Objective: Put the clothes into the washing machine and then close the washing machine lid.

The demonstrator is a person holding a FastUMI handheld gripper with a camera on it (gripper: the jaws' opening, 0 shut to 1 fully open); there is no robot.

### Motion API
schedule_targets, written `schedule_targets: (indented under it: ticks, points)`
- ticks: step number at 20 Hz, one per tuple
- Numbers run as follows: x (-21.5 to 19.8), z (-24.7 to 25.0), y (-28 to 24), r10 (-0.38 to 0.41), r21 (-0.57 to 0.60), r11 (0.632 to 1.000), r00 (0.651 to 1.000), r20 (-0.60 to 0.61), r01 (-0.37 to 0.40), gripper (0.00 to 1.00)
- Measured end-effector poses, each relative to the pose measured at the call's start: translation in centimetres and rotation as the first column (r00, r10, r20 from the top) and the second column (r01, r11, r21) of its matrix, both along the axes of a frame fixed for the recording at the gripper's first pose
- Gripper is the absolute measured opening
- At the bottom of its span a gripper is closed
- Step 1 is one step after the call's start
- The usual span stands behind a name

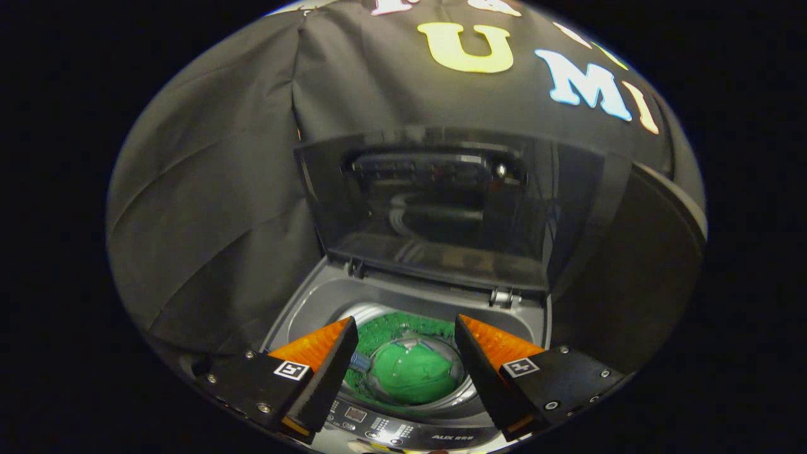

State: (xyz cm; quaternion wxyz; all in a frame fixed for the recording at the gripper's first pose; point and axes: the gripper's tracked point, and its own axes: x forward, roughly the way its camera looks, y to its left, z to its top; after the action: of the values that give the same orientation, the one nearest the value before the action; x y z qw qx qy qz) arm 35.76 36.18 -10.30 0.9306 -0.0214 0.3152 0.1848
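A top-loading washing machine (315, 302) stands below me, grey around its round drum. Its dark see-through lid (435, 208) stands raised upright at the back on two hinges. Green clothes (410, 369) lie down inside the drum, seen between and just beyond my fingers. My gripper (405, 334) hangs above the drum mouth, open, with nothing between its fingers (328, 366). The machine's control panel (384, 425) with buttons runs along the near edge under the fingers.
The booth's black cloth wall (208, 208) hangs close behind and to the left of the machine. A dark rounded panel (637, 284) rises to the right of the lid.
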Motion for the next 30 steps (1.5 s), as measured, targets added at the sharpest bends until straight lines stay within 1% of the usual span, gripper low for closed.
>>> schedule_targets:
  ticks: [3, 6, 9, 12, 16, 19, 22, 25, 27, 30]
  points:
    - [1.3, 3.7, 0.5, 0.014, 0.009, 1.0, 0.993, 0.12, -0.015, 0.95]
    - [1.7, 7.6, 0.7, 0.017, -0.006, 1.0, 0.973, 0.23, -0.017, 0.95]
    - [2.8, 10.6, 1.5, 0.018, 0.002, 1.0, 0.955, 0.295, -0.019, 0.95]
    - [4.8, 13.1, 1.8, -0.005, 0.012, 1.0, 0.937, 0.349, 0.0, 0.96]
    - [7.9, 15.1, 2.0, -0.053, 0.029, 0.999, 0.935, 0.349, 0.046, 0.96]
    - [10.3, 15.6, 2.2, -0.087, 0.037, 0.996, 0.938, 0.336, 0.079, 0.96]
    - [13.1, 16.4, 2.1, -0.137, 0.058, 0.99, 0.935, 0.327, 0.125, 0.96]
    - [15.6, 15.4, 2.3, -0.189, 0.074, 0.982, 0.95, 0.248, 0.176, 0.95]
    - [17.1, 14.4, 2.5, -0.213, 0.055, 0.977, 0.958, 0.192, 0.206, 0.96]
    - [18.7, 12.7, 2.4, -0.26, 0.026, 0.966, 0.959, 0.109, 0.259, 0.96]
